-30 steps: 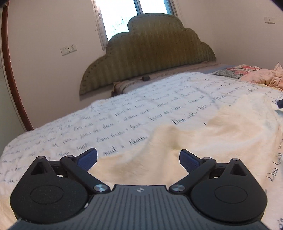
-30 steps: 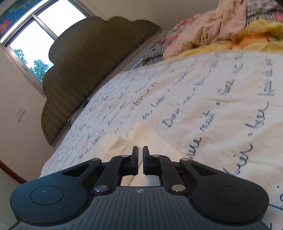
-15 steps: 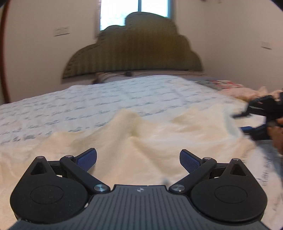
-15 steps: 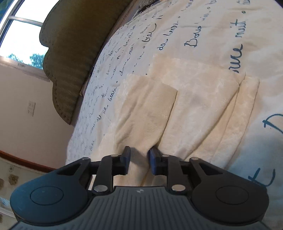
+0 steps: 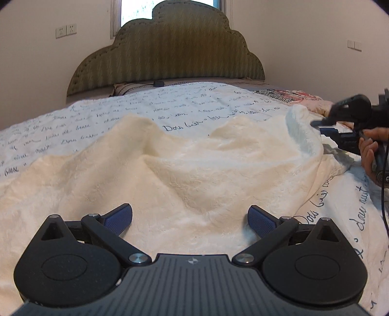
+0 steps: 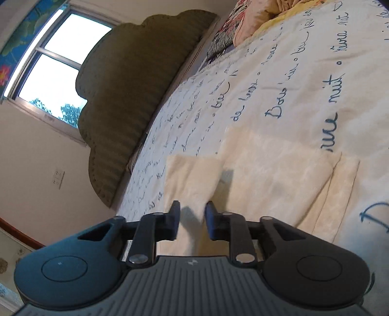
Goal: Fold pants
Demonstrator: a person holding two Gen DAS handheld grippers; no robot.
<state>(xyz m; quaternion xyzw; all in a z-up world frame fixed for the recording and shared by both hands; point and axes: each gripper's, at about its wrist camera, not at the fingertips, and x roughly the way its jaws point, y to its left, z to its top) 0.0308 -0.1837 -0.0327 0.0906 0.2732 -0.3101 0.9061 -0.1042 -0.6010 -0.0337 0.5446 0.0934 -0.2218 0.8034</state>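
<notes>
Cream fleece pants [image 5: 194,165] lie rumpled across the bed cover. In the right wrist view the pants [image 6: 274,165] show flat stacked layers. My left gripper [image 5: 190,218] hangs low over the near part of the pants, its blue pads wide apart with nothing gripped. My right gripper [image 6: 192,218] has its jaws closing, with a raised fold of the pants filling the narrow gap between them. In the left wrist view the right gripper [image 5: 323,126] sits at the pants' right edge, where the fabric rises to it; a person's hand [image 5: 369,148] holds it.
The white bed cover [image 5: 73,116] with blue handwriting spreads all around the pants. A green padded headboard [image 5: 167,48] and a window stand at the far end. A pile of pink and patterned cloth [image 6: 262,17] lies in the far right corner of the bed.
My left gripper has sunk closer over the pants and stayed open. My right gripper's jaws parted, then narrowed around a fold of the pants; the fabric's right edge now stands lifted.
</notes>
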